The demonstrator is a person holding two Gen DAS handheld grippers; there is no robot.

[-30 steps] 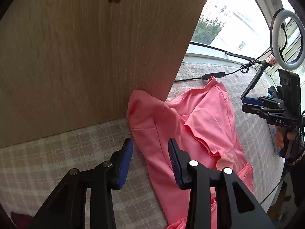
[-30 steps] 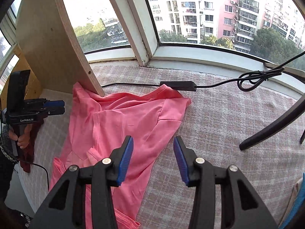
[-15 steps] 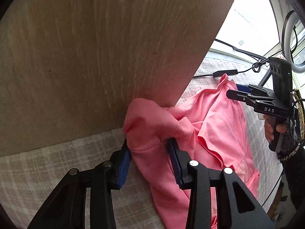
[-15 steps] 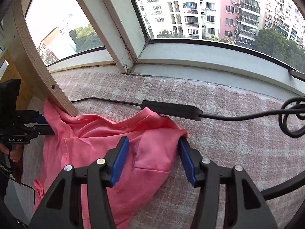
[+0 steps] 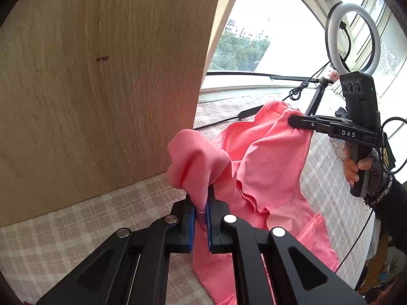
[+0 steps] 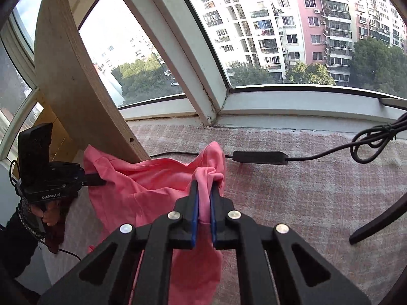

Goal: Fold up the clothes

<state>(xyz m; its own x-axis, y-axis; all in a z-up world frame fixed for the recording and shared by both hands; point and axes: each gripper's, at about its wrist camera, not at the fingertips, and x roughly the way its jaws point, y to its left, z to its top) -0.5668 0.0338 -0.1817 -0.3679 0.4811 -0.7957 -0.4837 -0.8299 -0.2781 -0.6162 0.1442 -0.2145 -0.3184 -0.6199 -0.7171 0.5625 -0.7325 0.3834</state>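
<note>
A pink garment hangs stretched between both grippers above the checked cloth. My left gripper is shut on one bunched corner of it, right beside the wooden panel. My right gripper is shut on the opposite corner, a fold of pink cloth pinched between its blue pads. The left wrist view shows the right gripper at the far corner. Seen from the right wrist, the left gripper bites into the cloth at the left. The garment's lower part trails down onto the surface.
A tall wooden panel stands close on the left. A black cable with an inline box lies along the window ledge. A ring light on a stand rises at the right. A dark red cloth lies at the left edge.
Both grippers moved onto the garment's two corners with jaws apart, then shut on them and lifted the corners off the checked cloth.
</note>
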